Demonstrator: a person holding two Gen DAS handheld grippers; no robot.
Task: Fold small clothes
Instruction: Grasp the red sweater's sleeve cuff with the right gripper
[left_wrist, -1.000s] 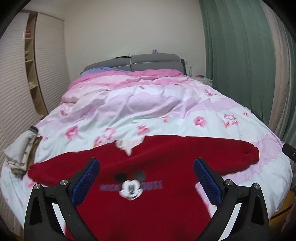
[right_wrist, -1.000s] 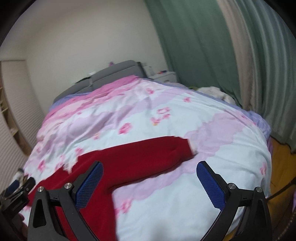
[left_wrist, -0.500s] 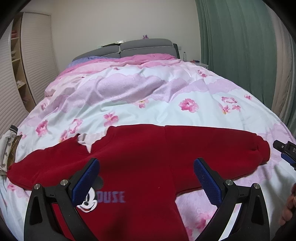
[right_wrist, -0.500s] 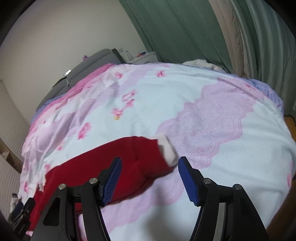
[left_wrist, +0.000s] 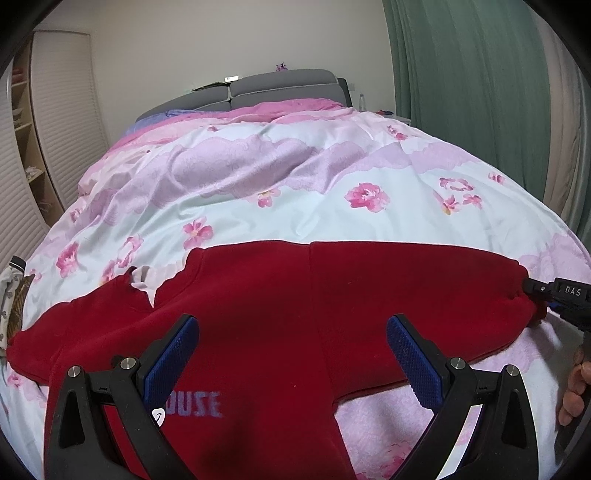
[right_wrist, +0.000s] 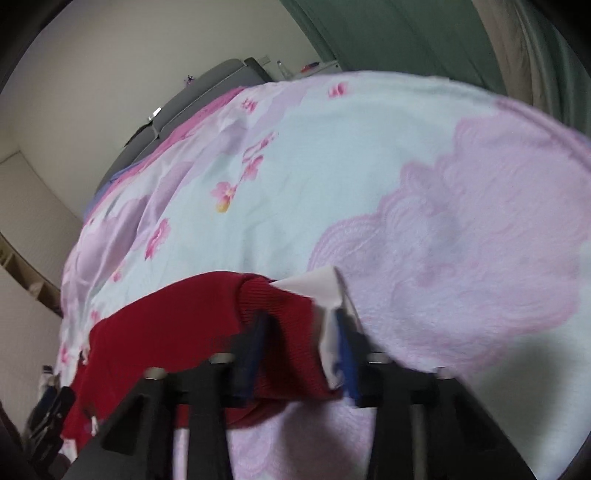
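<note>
A small red sweatshirt (left_wrist: 280, 295) with a cartoon print lies flat on the flowered bedcover (left_wrist: 295, 184), sleeves spread to both sides. My left gripper (left_wrist: 291, 354) is open and empty, low over the sweatshirt's chest. My right gripper (right_wrist: 299, 350) has its jaws around the ribbed red cuff (right_wrist: 280, 314) of the right sleeve, with its white lining (right_wrist: 314, 284) showing. The view is blurred, and the jaws look nearly shut on the cuff. It also shows at the sleeve end in the left wrist view (left_wrist: 554, 295).
The bed fills both views, with a grey headboard (left_wrist: 258, 88) at the far end. Green curtains (left_wrist: 480, 92) hang on the right. A slatted wardrobe (left_wrist: 55, 129) stands on the left. Another garment (left_wrist: 11, 291) lies at the bed's left edge.
My right gripper moved down onto the right sleeve cuff and its jaws closed from wide open to around it. My left gripper shifted right over the sweatshirt and stayed open.
</note>
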